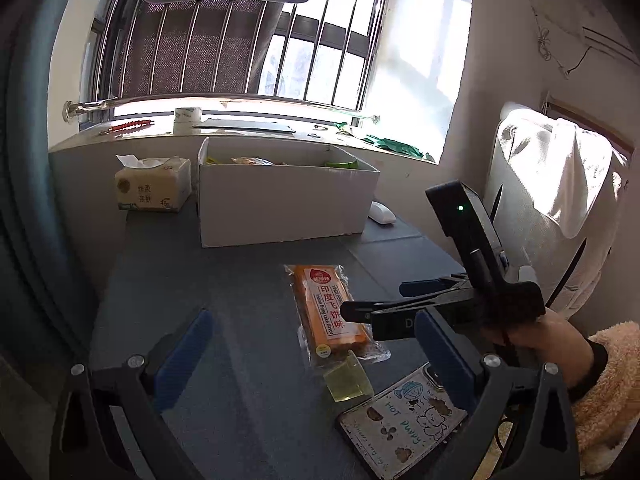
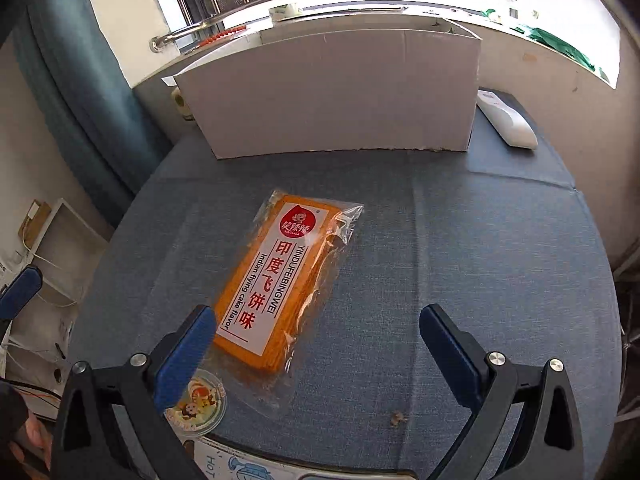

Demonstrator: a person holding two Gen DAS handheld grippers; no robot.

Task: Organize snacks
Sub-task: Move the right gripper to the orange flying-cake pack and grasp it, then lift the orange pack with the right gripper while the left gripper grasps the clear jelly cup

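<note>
An orange snack pack [image 1: 330, 312] in clear wrap lies flat on the blue table [image 1: 220, 280]; it also shows in the right wrist view [image 2: 276, 280]. A white cardboard box [image 1: 280, 196] with several snacks inside stands behind it, seen as a plain wall in the right wrist view [image 2: 332, 92]. A small jelly cup [image 1: 348, 380] sits at the pack's near end [image 2: 196, 404]. My right gripper [image 2: 316, 340] is open just above the pack's near end; it shows in the left wrist view [image 1: 376, 300]. My left gripper [image 1: 312, 344] is open and empty, left of the pack.
A tissue pack [image 1: 154, 184] stands left of the box. A white remote [image 2: 508, 120] lies right of the box. A phone with a cartoon case [image 1: 400, 424] lies at the table's near edge. A cloth-covered chair [image 1: 560, 208] stands at the right.
</note>
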